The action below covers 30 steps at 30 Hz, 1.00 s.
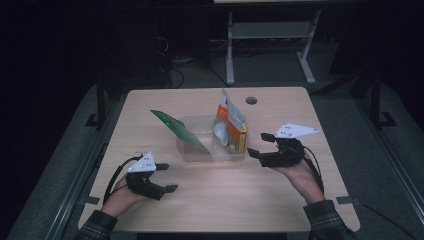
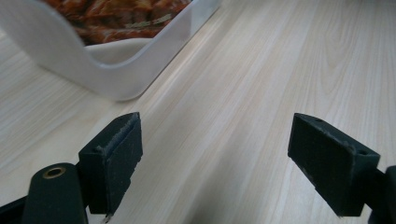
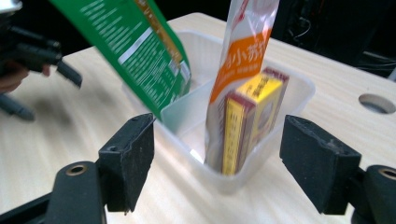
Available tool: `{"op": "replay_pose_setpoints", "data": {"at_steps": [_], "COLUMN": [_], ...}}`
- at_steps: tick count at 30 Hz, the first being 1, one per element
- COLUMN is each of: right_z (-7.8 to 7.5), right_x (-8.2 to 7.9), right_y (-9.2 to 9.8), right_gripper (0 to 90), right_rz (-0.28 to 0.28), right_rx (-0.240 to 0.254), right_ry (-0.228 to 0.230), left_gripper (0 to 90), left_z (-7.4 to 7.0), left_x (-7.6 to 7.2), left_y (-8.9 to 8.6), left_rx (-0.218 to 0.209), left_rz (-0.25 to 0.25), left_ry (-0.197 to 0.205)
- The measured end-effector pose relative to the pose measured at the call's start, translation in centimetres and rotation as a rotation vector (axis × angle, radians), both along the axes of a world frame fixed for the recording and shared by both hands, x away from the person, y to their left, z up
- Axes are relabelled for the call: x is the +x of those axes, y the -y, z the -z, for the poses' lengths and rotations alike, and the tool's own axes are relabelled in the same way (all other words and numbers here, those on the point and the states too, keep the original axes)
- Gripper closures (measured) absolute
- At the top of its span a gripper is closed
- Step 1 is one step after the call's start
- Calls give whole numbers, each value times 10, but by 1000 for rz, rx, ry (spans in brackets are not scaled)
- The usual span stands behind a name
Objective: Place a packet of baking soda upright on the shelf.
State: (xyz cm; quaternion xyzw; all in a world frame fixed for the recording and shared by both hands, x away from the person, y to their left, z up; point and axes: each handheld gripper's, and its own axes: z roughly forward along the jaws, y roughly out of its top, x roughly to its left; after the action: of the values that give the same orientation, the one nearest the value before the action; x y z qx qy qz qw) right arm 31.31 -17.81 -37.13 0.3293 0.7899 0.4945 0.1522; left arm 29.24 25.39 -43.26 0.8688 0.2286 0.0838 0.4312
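A clear plastic bin point(image 1: 220, 156) stands at the table's middle. A green packet point(image 1: 180, 130) leans out over its left end. An orange-and-white pouch point(image 1: 227, 112) stands upright in it, with a yellow-and-red box point(image 1: 242, 139) at its right end. My left gripper point(image 1: 169, 177) hovers open at the near left, apart from the bin point(image 2: 116, 79), nothing between its jaws point(image 2: 217, 154). My right gripper point(image 1: 257, 144) is open just right of the bin. In its own view the jaws point(image 3: 217, 163) frame the bin's end point(image 3: 243, 179), the box point(image 3: 250, 121) and the pouch point(image 3: 238, 70) without touching them.
A round hole point(image 1: 251, 100) is cut in the tabletop behind the bin. A grey metal stand point(image 1: 270, 30) is on the dark floor beyond the table. Bare wood lies in front of the bin between my hands.
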Motion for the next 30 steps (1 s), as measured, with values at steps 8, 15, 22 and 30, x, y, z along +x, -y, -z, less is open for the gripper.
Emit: {"op": "replay_pose_setpoints", "data": {"at_steps": [8, 15, 22, 30], "right_z": [18, 47, 62, 63], "right_x": [-24, -43, -56, -56], "right_y": [15, 18, 21, 20], "right_gripper": [254, 254, 254, 242], "right_rz": [-45, -98, -114, -136], "right_rx": [-72, -184, -265, -271], "right_ry": [-40, -123, -170, -164], "left_gripper": [174, 174, 173, 173], "left_z": [5, 10, 13, 16], "left_x": [-4, -8, -9, -8], "left_y": [-9, -8, -6, -4], "left_rx": [21, 42, 67, 68], "left_rz": [-16, 2, 21, 24], "left_ry": [-20, -50, -61, -76]}}
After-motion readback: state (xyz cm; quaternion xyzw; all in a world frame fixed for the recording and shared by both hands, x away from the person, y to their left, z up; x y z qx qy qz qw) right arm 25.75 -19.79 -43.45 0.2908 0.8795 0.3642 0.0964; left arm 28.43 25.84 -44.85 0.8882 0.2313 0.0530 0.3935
